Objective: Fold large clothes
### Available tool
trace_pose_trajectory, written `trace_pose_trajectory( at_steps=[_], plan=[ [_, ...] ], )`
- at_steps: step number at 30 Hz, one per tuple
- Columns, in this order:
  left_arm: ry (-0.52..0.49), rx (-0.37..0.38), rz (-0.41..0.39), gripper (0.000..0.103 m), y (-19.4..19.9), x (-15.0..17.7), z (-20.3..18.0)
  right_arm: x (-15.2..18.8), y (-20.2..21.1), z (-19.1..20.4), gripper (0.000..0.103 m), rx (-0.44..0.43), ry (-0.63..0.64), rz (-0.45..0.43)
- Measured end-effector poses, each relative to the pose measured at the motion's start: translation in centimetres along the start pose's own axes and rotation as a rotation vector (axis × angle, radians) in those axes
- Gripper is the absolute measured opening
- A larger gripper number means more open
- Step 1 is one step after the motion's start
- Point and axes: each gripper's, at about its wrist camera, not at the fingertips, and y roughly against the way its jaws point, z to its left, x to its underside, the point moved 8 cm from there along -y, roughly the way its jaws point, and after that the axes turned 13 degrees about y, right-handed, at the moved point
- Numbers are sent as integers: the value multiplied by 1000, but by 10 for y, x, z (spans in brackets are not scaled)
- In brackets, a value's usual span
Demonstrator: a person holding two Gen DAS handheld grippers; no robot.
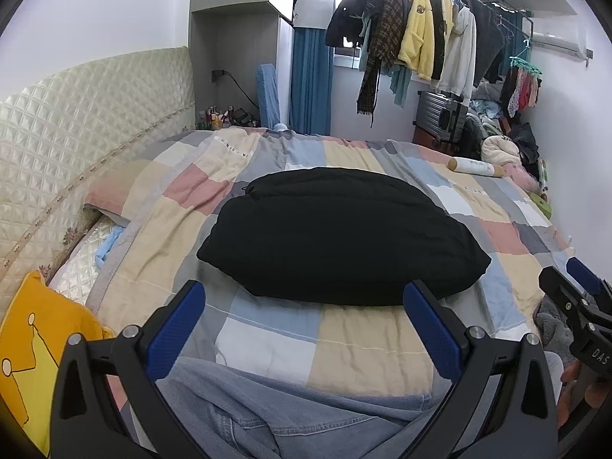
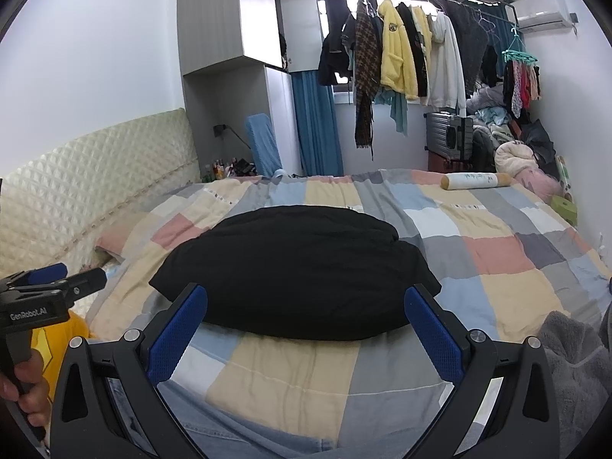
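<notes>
A black garment [image 1: 336, 237] lies folded into a thick flat bundle on the checked bedspread [image 1: 344, 340]; it also shows in the right wrist view [image 2: 298, 267]. My left gripper [image 1: 304, 325] is open and empty, held just short of the bundle's near edge. My right gripper [image 2: 306, 329] is open and empty, also just short of that edge. The right gripper shows at the right of the left wrist view [image 1: 573, 290], and the left gripper at the left of the right wrist view [image 2: 57, 279].
A quilted cream headboard [image 1: 76, 134] runs along the left. A yellow cushion [image 1: 34, 348] lies at the near left. Denim fabric [image 1: 275, 405] lies under the grippers. A white roll [image 2: 474, 181] and grey fleece [image 2: 573, 363] sit at the right. Hanging clothes [image 2: 394, 49] fill the far wall.
</notes>
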Motion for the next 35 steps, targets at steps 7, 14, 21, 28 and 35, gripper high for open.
trace_pose_trajectory(
  at_steps=[7,14,21,28,35],
  plan=[
    [0,-6,-4,103,2,0,0,0,0,3,103,-1,3,1],
    [16,-1,5,103,3,-1,1,2,-2,4,103,-3,-3,6],
    [14,-11,-2,103,3,-5,5,2,-1,3,103,0,-5,0],
    [10,-8,8,103,1,-6,3,5,0,-2,103,11,-13,4],
    [7,-16,2,103,2,-6,2,9,0,-2,103,18,-12,14]
  ],
)
